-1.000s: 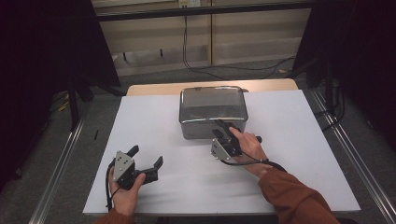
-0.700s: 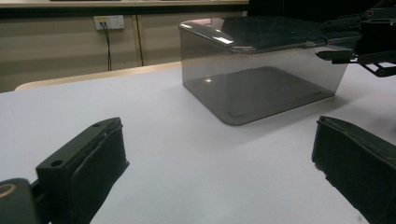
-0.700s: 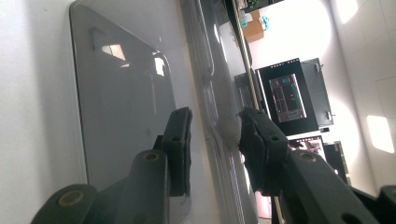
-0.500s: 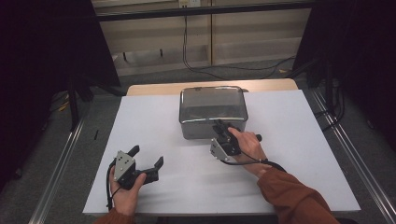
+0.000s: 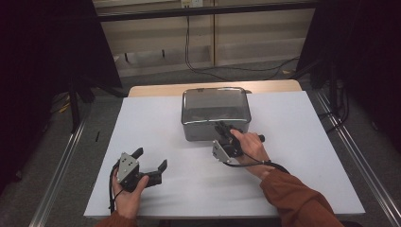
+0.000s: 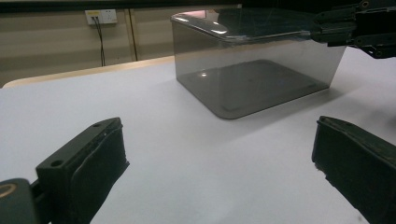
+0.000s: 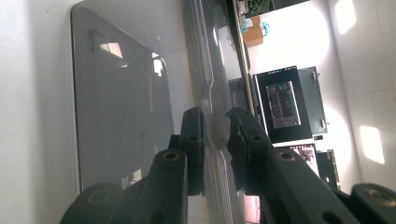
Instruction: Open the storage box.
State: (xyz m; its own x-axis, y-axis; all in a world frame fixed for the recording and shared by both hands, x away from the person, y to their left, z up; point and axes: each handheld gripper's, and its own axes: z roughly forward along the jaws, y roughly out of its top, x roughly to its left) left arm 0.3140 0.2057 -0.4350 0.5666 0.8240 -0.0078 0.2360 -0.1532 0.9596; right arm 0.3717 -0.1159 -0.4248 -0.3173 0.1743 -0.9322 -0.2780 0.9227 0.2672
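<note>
Right gripper pinched near rim of smoky plastic box.
From above, I had advanced it slightly since earlier; left gripper rested spread. Its view showed box mid-table; right gripper view showed rim clamped, ready for lifting.

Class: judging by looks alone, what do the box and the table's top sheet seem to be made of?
Box: probably smoky clear plastic, glossy; its floor shows through the walls and the rim carries highlights. Top sheet: matte white, perhaps paper or laminate; no glare, so the material stays uncertain.
</note>
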